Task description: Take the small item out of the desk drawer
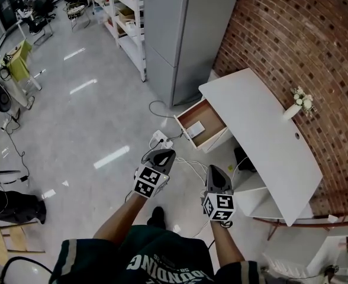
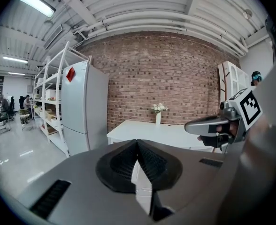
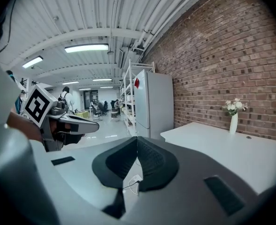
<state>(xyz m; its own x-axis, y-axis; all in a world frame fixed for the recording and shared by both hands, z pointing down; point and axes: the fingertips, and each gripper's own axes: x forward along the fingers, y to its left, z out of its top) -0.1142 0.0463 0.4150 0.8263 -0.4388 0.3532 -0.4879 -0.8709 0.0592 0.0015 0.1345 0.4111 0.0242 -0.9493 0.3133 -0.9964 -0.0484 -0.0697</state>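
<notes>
Left gripper: I hold the left gripper low in front of me, above the floor. Its jaws are pressed together and nothing sits between them.
Right gripper: the right gripper hangs just beside the left one. Its jaws also meet at the tips, and it carries nothing.
Below the grippers: a white power strip with trailing cables lies on the floor, between me and the furniture.
Drawer: the drawer of the white desk is pulled out at the desk's near end, showing a brown wooden bottom.
Drawer contents: the small item, a pale flat piece, lies on the drawer bottom. I cannot tell what it is. Nothing else shows inside.
Desk top: bare except for a white vase of flowers near the brick wall.
Beyond: a tall grey fridge stands next to the desk.
Done so far: the drawer is already open, as I judge it.
Left to do: everything else. Both grippers are well apart from the drawer, so I have yet to reach in, open one gripper, close on the item and lift it out.
</notes>
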